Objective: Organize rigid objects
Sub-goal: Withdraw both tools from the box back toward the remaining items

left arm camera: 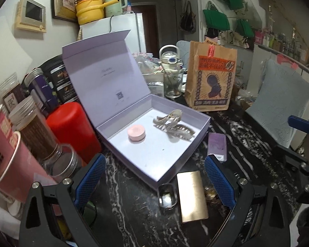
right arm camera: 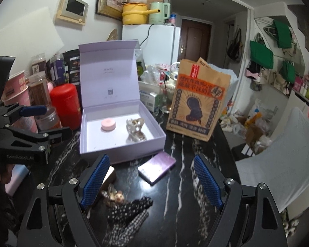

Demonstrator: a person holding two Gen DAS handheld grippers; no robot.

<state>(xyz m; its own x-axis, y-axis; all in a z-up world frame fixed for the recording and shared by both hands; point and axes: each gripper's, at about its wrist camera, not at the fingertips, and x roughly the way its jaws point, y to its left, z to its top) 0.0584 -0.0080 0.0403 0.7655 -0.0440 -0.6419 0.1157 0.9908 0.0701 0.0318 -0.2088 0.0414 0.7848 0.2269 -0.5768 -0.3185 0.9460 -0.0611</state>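
The left gripper [left arm camera: 152,182] and the right gripper [right arm camera: 152,182] both tilt downward, jaws spread wide, blue pads [right arm camera: 95,182] bare, nothing between them.

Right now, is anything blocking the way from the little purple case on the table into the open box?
Only the box's own front wall lies between them. The purple case sits on the table just outside that wall, so it must be lifted over it. The floor beyond it is bare, before the pink disc and hair claw.
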